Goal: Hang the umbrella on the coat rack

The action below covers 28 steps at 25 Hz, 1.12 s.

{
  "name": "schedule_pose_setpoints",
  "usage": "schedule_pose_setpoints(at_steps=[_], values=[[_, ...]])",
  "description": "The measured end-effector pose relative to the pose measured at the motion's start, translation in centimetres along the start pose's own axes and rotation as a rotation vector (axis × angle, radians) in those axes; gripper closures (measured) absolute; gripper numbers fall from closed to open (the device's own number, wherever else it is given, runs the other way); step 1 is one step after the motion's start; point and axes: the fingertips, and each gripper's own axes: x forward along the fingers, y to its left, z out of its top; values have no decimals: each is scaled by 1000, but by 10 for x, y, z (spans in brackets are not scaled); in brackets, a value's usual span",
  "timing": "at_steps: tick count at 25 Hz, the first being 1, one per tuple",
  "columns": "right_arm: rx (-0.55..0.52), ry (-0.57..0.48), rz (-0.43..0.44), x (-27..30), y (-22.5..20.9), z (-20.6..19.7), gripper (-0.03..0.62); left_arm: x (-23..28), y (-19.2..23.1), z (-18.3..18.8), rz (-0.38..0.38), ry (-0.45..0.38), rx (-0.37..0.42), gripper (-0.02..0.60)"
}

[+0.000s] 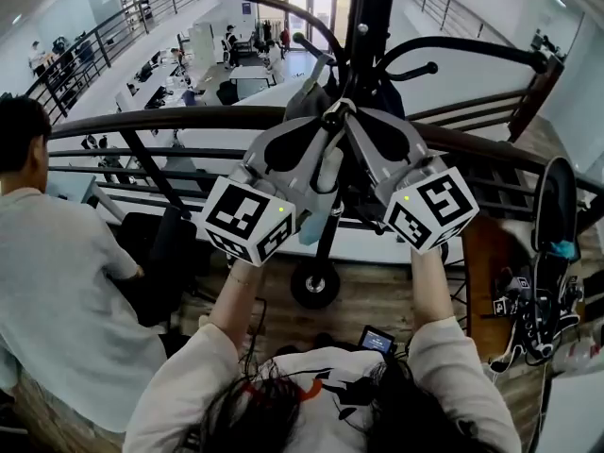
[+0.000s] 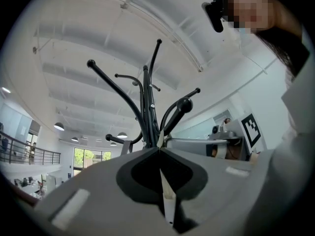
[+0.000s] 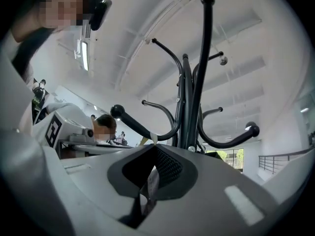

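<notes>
Both tools are raised tip to tip at the middle of the head view, right against the black coat rack (image 1: 369, 26). The left tool (image 2: 158, 148) is clenched on a thin pale strap (image 2: 167, 193). The right tool (image 3: 153, 146) pinches the same strap. The folded pale umbrella (image 1: 319, 196) hangs just below, between them.

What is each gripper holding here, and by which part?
The left gripper and right gripper each pinch the umbrella by its thin pale strap; its body hangs between them.
</notes>
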Motion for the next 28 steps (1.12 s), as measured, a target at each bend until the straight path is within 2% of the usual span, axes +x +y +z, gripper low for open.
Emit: schedule_pose_setpoints(at_steps=[3, 7, 15, 18, 21, 23, 28], values=[[11, -13, -3, 4, -6, -4, 571, 11, 0, -8, -17, 4, -15, 581], [-2, -37, -2, 5, -6, -6, 571, 18, -3, -12, -52, -8, 8, 580], [94, -84, 16, 3, -2, -6, 571, 16, -7, -11, -54, -30, 55, 570], [107, -66, 39, -2, 5, -6, 561, 6, -12, -6, -71, -39, 42, 551], [75, -17, 58, -8, 14, -15, 519, -7, -18, -1, -79, -52, 62, 551], [55, 8, 57, -14, 21, -23, 519, -15, -22, -2, -94, -50, 74, 543], [94, 35, 44, -32, 40, -40, 519, -37, -26, -21, -90, 19, 56, 529]])
